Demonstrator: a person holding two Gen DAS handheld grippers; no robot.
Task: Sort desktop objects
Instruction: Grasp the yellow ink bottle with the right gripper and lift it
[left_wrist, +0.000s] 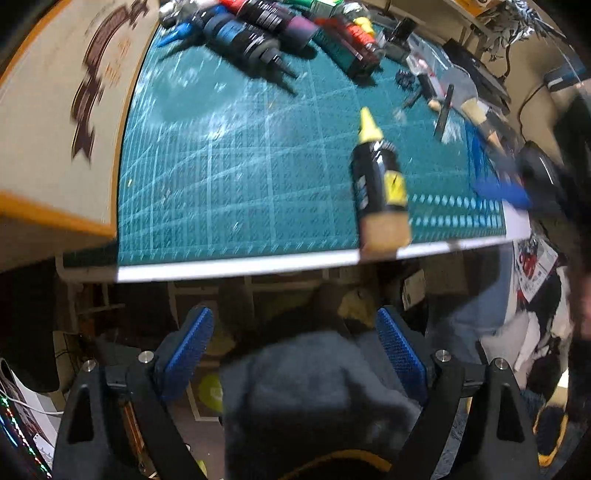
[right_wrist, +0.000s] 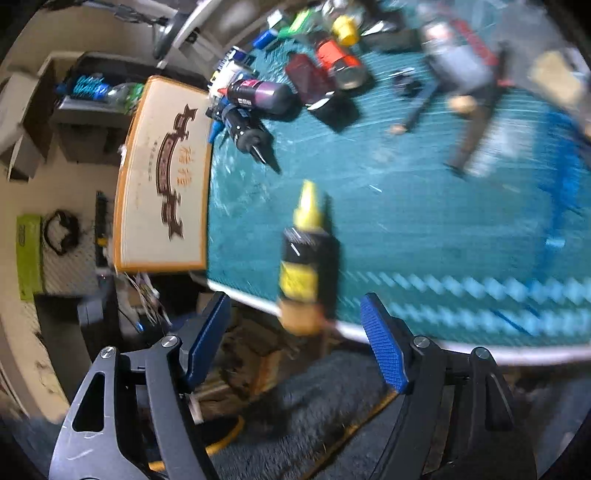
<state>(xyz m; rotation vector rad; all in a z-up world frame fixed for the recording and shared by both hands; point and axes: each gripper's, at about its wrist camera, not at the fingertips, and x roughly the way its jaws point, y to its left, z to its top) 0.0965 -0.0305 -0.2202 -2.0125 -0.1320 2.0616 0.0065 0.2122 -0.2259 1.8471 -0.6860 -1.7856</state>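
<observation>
Green cutting mat (right_wrist: 424, 229) ahead; we see yellow-capped bottle (right_wrist: 308, 258) at 12 o'clock, long axis pointing away, nearer right gripper (right_wrist: 295, 343); left gripper (left_wrist: 291, 354) and right both spread, empty.

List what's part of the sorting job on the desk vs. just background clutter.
Job items:
yellow-capped bottle, lying at the mat's near edge
pile of ink bottles at the far side
brushes and pens to the right
green cutting mat
printed box
left gripper and right gripper, both open, empty

Lying about:
green case and shelf clutter off the desk
</observation>
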